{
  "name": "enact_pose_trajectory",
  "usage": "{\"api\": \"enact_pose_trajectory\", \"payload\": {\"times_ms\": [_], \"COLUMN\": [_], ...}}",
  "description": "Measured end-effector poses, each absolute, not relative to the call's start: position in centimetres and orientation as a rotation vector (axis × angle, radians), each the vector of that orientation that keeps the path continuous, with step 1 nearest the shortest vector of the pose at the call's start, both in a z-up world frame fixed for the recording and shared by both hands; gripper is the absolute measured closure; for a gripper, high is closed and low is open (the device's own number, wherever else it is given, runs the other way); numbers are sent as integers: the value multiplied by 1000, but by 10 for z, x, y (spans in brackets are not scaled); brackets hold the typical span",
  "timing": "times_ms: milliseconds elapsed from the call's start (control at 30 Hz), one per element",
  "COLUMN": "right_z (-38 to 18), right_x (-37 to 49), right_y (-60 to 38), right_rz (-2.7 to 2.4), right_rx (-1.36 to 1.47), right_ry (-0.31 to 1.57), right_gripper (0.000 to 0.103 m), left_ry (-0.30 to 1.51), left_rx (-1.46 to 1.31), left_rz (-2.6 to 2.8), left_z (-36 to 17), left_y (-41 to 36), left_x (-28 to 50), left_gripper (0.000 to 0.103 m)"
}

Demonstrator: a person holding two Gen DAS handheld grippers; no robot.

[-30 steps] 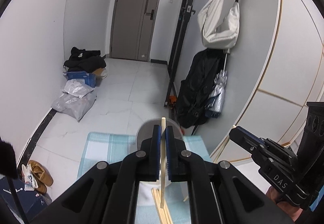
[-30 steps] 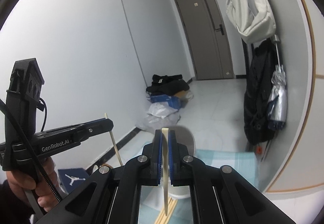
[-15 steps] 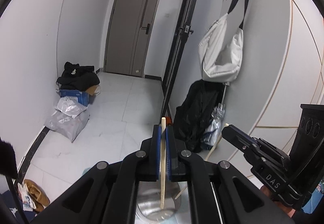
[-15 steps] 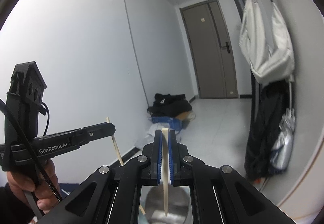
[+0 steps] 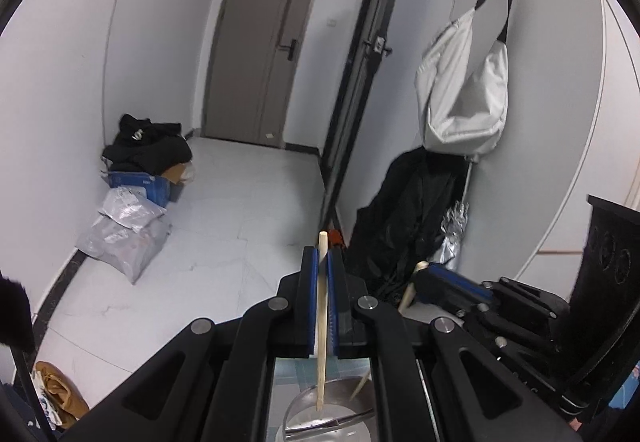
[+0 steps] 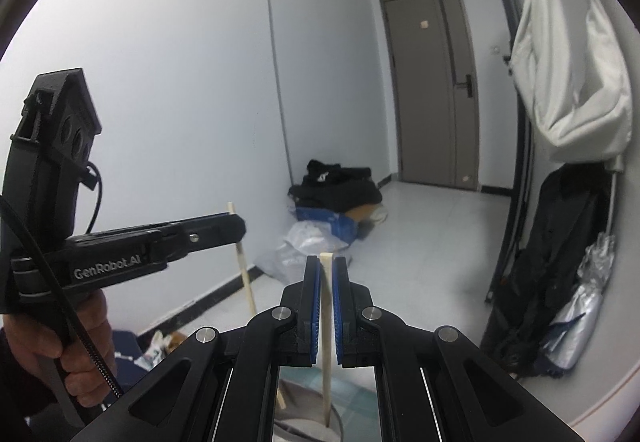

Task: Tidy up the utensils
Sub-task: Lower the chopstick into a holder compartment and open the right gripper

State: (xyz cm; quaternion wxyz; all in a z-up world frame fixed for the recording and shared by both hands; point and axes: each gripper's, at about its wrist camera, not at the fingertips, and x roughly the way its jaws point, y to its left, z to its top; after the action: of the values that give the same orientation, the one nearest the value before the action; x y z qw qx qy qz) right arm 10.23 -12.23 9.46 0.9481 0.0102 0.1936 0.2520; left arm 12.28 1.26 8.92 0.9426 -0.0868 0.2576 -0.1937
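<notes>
My left gripper (image 5: 322, 262) is shut on a pale wooden chopstick (image 5: 321, 322) held upright, its lower tip just inside a round metal holder (image 5: 320, 418) below. My right gripper (image 6: 327, 274) is shut on a second chopstick (image 6: 327, 342), its lower tip inside the same metal holder (image 6: 332, 428). The right gripper shows in the left wrist view (image 5: 424, 276) close beside the left one, with its chopstick (image 5: 408, 292) slanting down. The left gripper shows in the right wrist view (image 6: 236, 226) with its chopstick (image 6: 244, 270).
A light blue checked cloth (image 5: 296, 374) lies under the holder. Metal tongs or another utensil (image 5: 340, 422) lie in the holder. Behind are a grey door (image 5: 260, 54), bags on the floor (image 5: 128, 234), a white bag (image 5: 464, 90) and a black coat (image 5: 404, 226).
Both grippers tilted up, then came back down and closer together. The chopstick tips have moved over and into the metal holder.
</notes>
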Motion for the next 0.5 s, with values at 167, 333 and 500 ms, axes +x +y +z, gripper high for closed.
{"api": "enact_pose_trajectory", "payload": {"times_ms": [167,333,500], "right_z": [71,49,34], "right_x": [107,109,109], "right_y": [-118,-117,-116], "right_rz": [549,580,592], "right_rx": [-32,-33,-16], "right_ry": [442,491,529], "right_gripper": [98,98,98], "left_ry": [550,604,622], "left_rx": [-136,-132,-127], "left_rz": [-430,-464,-486], "left_z": [75,65,63], "left_y": [5,2,-1], "left_x": [129,136,134], "left_gripper": [101,101,101]}}
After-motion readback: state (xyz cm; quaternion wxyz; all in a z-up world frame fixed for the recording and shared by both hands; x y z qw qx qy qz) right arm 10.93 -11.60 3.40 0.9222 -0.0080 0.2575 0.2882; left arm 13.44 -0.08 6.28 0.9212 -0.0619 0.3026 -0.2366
